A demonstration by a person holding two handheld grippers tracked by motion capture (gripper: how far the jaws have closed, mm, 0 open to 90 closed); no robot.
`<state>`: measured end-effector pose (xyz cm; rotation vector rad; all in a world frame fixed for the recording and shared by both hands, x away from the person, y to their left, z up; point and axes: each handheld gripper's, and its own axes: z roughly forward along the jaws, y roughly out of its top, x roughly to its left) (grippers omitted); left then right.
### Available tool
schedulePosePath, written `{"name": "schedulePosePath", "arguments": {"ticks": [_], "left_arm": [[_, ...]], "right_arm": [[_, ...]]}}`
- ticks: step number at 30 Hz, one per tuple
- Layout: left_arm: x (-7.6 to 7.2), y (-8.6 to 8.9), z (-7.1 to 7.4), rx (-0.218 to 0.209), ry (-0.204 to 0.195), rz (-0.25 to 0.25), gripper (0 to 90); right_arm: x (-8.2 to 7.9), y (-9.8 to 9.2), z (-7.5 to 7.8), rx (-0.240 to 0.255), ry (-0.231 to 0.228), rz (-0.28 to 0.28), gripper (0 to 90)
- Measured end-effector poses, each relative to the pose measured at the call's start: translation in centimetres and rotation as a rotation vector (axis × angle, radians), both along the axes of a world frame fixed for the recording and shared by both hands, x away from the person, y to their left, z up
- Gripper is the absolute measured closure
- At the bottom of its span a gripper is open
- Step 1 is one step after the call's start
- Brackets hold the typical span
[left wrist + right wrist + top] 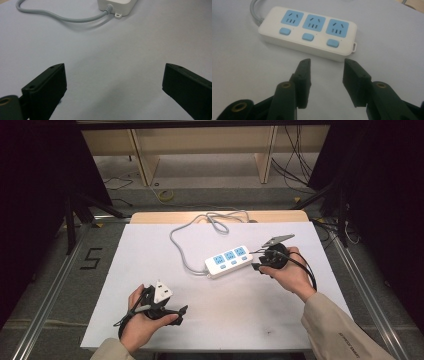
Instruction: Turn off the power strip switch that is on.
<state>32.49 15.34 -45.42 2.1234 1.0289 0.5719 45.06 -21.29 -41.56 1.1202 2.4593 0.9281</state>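
Observation:
A white power strip (pixel 229 261) with three blue sockets and three blue switches lies on the white table top (pixel 150 255), right of centre. Its grey cable (pixel 181 247) loops away to the back edge. My right gripper (pixel 257 260) is just right of the strip's end, pointing at it. In the right gripper view this gripper (pixel 327 63) stands open, the strip (pixel 308 32) lying a short way beyond the tips, untouched. My left gripper (pixel 180 314) rests near the front left, open. In the left gripper view its jaws (pixel 113 82) are wide apart over bare table, the strip's cable end (pixel 117 6) far ahead.
The table's wooden back edge (pixel 165 216) shows behind the white sheet. Metal rails (pixel 55 285) run along both sides on the floor, with a "5" mark (pixel 91 258) at the left. Loose cables (pixel 295 165) and a wooden shelf frame (pixel 200 150) lie beyond the table.

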Motion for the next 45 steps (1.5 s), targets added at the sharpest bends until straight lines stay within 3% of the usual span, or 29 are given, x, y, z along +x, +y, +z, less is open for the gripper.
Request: {"name": "schedulePosePath", "arguments": {"ticks": [10,31,45], "left_arm": [[0.0,0.1,0.1,0.003,0.000,0.001,5.5],[0.0,0.1,0.0,-0.008,0.007,0.006,5.8],[-0.1,0.2,0.1,-0.020,0.012,0.002,6.0]], "right_arm": [[-1.6,-1.3,-0.2,0.028,-0.012,0.001,50.3],[-6.5,-4.1,-0.9,0.098,-0.050,0.001,37.4],[-9.7,-6.3,-1.9,0.133,-0.069,-0.013,34.7]]}}
